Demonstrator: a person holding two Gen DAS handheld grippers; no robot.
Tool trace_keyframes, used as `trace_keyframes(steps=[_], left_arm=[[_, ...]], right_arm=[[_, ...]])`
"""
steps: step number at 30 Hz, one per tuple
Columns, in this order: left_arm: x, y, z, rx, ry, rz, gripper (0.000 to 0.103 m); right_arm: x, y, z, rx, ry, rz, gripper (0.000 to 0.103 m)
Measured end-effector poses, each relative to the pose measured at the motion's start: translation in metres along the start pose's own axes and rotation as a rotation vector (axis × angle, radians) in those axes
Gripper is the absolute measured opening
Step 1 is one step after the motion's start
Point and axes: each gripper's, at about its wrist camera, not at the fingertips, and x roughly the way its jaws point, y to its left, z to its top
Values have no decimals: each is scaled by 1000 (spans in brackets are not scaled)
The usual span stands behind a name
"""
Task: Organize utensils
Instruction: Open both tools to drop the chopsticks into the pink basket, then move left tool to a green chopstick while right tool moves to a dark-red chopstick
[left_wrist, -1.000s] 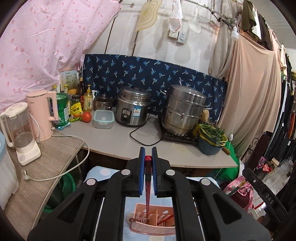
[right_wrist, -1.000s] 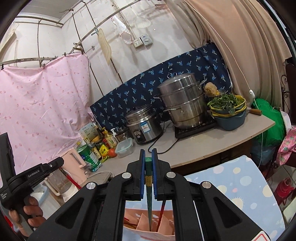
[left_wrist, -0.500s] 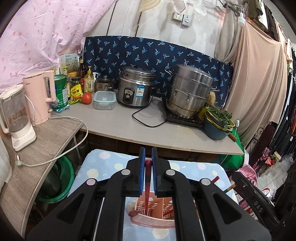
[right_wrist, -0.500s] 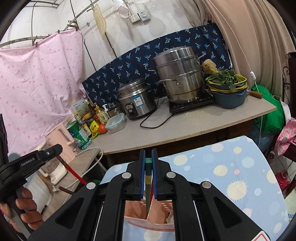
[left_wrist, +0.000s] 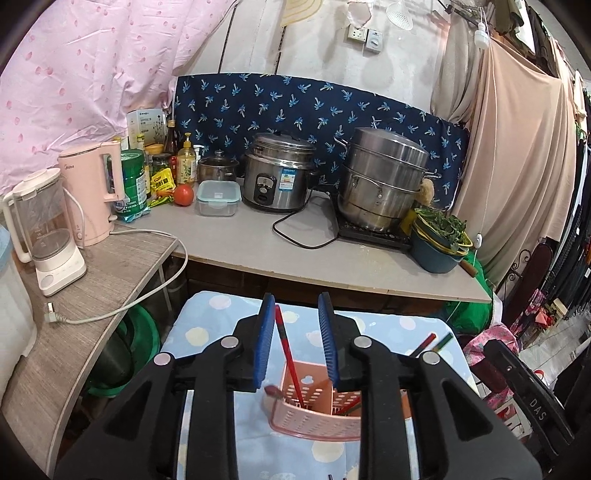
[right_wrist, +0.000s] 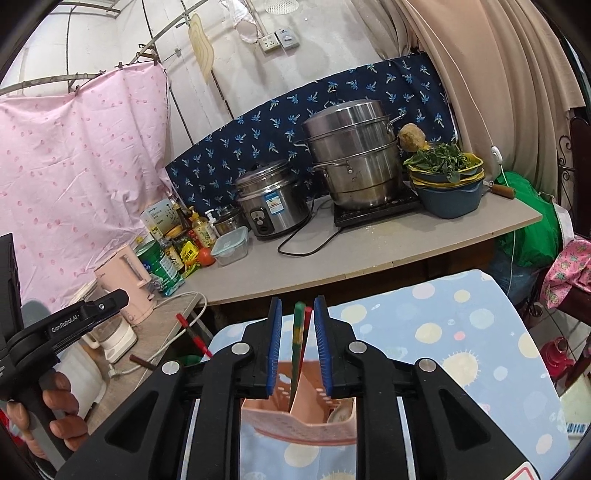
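Both views are evenly and softly lit, bright enough to read colours, with no hard shadows. Beyond the jaws the steel steamer pot (left_wrist: 384, 177) and rice cooker (left_wrist: 279, 173) carry mild glare. Fisheye distortion bows the worktop (left_wrist: 258, 247) edge and bends the walls toward dark, vignetted corners. Focus is sharp ahead of the jaws; nothing shows motion blur

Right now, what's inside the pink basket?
The basket holds a red chopstick and, in the right view, a green one, both upright. Its walls and the grippers hide the bottom.
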Motion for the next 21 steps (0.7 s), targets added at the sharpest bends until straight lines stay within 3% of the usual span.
trace_keyframes(steps=[10,21], left_arm=[[-33,-2,-36,56,24,25,24],[-55,5,-104,80,135,33,24]], right_arm=[[-36,4,-44,-40,72,-12,19],[-63,12,-107,-123,195,-22,19]])
